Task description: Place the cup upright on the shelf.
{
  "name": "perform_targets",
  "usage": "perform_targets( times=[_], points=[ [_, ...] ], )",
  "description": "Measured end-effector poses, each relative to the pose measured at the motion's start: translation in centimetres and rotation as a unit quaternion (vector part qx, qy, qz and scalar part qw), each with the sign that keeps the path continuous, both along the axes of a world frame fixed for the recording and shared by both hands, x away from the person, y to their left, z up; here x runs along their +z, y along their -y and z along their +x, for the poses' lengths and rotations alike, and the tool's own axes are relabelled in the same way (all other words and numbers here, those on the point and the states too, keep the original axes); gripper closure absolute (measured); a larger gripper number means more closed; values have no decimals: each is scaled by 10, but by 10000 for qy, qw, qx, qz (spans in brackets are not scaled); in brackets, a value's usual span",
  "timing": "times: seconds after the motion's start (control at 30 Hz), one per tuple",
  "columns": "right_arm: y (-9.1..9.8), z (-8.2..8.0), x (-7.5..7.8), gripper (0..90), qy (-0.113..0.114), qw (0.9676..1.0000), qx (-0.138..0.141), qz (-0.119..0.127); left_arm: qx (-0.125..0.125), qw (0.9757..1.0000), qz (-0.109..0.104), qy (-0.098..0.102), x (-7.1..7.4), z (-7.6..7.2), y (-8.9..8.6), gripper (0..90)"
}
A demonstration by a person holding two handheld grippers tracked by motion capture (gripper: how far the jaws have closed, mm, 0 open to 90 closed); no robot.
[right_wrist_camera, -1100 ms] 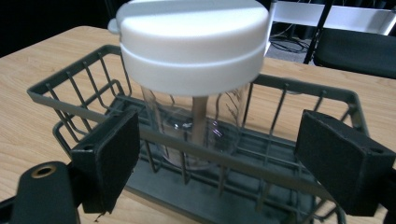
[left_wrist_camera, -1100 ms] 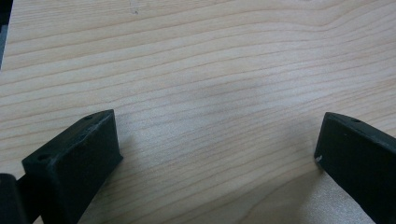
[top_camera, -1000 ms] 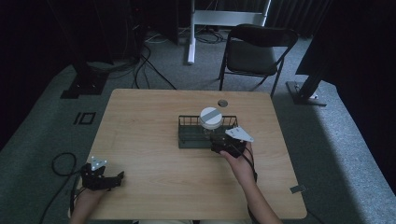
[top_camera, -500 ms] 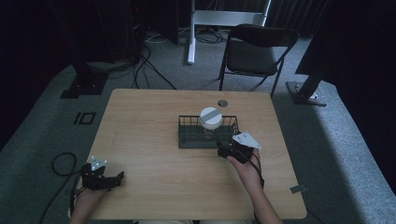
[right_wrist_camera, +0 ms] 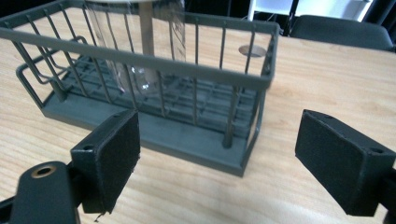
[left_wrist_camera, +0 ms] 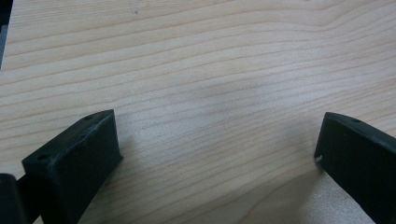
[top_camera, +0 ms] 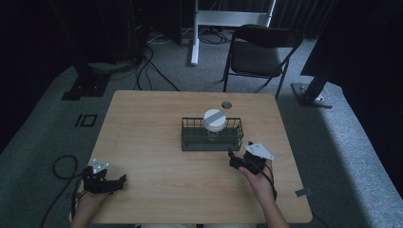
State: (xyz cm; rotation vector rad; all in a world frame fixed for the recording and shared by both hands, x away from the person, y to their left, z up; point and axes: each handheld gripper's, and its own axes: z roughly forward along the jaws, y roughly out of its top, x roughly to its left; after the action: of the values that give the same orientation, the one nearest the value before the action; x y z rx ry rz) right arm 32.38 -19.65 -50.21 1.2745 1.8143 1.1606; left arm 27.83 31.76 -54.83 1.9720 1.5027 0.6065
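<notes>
High view: a wooden table (top_camera: 157, 137) is seen from above, with a dark grey wire rack (top_camera: 212, 135) placed near its centre. A clear glass jar with a white lid (top_camera: 215, 120) stands upright inside the rack, toward its middle. The right gripper (top_camera: 236, 160) is held just short of the rack's near right corner, jaws pointed toward it and spread apart, nothing between them. The right hand (top_camera: 259, 175) is wrapped around its body, with the grey three-cornered plate on top. The left gripper (top_camera: 118, 182) is held low at the table's near left corner, well apart from the rack, jaws pointed toward the table's middle; their gap cannot be judged from here. A small round dark disc (top_camera: 226, 104) lies on the table beyond the rack. A black folding chair (top_camera: 259, 51) stands past the far edge.

Left gripper view: both black jaws are spread wide, and bare wood grain is seen between and ahead of them. Nothing is held.

Right gripper view: the jaws are spread wide and empty. The rack (right_wrist_camera: 154, 88) sits straight ahead of the fingertips, apart from them, its near right corner post between the two jaws. The glass jar (right_wrist_camera: 140, 46) is seen through the bars, ahead of the left jaw. The round disc (right_wrist_camera: 252, 51) is seen beyond the rack, and the chair (right_wrist_camera: 341, 30) past the table edge.
</notes>
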Motion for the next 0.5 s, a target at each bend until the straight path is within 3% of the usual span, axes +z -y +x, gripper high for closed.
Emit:
perform_targets(
  times=[0.3, 0.5],
  points=[
    [14, -2, -13, 131, -173, 9996, -172, -124, 0, 10000, 0, 0, 0, 0, 0, 2],
    [23, -2, -19, 129, -349, 9991, -243, -80, 1, 10000, -1, 0, 0, 0, 0, 2]
  ],
)
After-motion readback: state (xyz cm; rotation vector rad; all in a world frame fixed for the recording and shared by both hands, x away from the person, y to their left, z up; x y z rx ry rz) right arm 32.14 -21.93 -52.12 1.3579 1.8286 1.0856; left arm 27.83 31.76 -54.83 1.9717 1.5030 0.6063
